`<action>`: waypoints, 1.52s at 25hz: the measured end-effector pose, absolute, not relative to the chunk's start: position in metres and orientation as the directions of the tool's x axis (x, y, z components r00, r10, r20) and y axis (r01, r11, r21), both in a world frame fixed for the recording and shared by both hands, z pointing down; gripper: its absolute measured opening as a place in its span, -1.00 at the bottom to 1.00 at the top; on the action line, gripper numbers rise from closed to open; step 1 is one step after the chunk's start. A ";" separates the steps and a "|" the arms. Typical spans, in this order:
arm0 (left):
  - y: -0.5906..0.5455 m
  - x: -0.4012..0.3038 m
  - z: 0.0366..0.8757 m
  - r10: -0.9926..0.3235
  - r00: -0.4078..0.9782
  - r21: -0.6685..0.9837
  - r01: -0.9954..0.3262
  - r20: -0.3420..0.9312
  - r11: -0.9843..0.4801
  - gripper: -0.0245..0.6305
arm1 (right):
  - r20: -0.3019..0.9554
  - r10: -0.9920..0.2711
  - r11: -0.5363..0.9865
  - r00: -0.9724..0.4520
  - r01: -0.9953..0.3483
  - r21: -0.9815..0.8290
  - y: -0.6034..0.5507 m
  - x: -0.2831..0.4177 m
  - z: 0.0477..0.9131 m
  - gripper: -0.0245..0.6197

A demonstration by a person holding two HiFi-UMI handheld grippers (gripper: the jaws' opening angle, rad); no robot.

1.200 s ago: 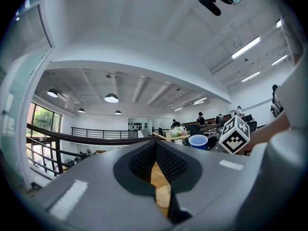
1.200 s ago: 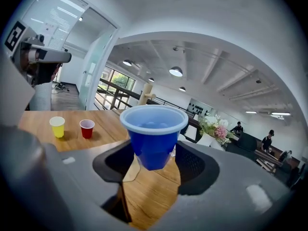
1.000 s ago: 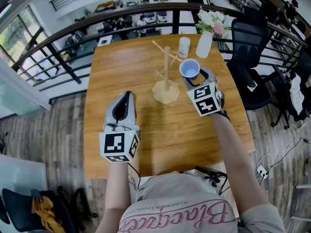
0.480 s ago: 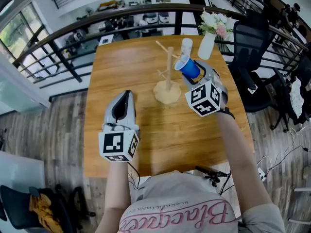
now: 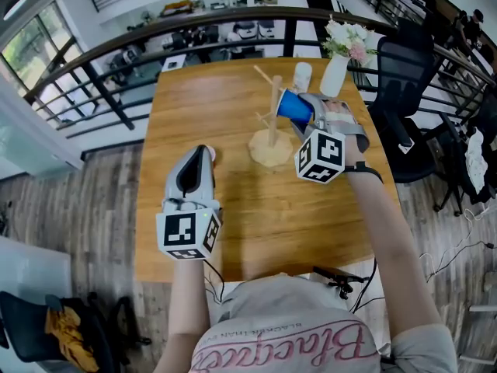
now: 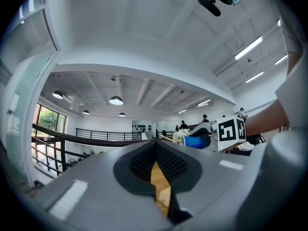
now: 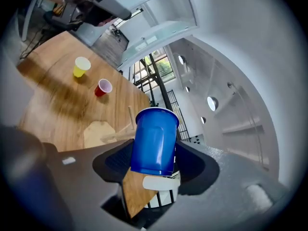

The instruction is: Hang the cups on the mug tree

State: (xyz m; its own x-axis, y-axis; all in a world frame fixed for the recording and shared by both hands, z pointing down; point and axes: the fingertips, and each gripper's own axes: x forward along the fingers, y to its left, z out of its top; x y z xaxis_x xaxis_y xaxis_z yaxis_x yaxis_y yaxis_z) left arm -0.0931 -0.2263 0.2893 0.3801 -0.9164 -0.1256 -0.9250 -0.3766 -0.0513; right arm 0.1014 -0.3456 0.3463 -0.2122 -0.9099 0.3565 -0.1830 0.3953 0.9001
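Your right gripper [image 5: 309,115], jaws clamped on the blue cup [image 5: 293,107], has rolled over so the cup now lies sideways, mouth toward the mug tree [image 5: 270,127] and close beside an upper peg, seemingly ready for hanging, while your left gripper [image 5: 200,162] hovers closed and empty.

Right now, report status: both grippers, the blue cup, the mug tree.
Left gripper shut, empty. Right gripper shut on blue plastic cup, tipped sideways, mouth toward wooden mug tree. Pegs bare, nothing between.
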 end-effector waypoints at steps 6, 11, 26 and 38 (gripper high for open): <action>-0.223 -0.099 0.292 -0.923 0.363 -0.044 -0.932 -0.125 -0.361 -0.89 | 0.372 -0.913 0.378 -0.166 -0.003 0.926 -0.351 0.099 0.353 -0.06; -0.219 -0.104 0.293 -0.930 0.347 -0.041 -0.938 -0.124 -0.345 -0.89 | 0.338 -0.921 0.354 -0.194 -0.053 0.934 -0.348 0.096 0.343 0.30; -0.204 -0.137 0.300 -0.951 0.294 -0.061 -0.955 -0.096 -0.289 -0.89 | 0.260 -0.904 0.391 -0.340 -0.407 0.826 -0.294 0.072 0.303 0.32; -0.200 -0.169 0.313 -0.961 0.265 -0.056 -0.964 -0.079 -0.261 -0.89 | 0.236 -0.828 0.552 -0.509 -0.664 0.504 -0.248 0.031 0.326 0.26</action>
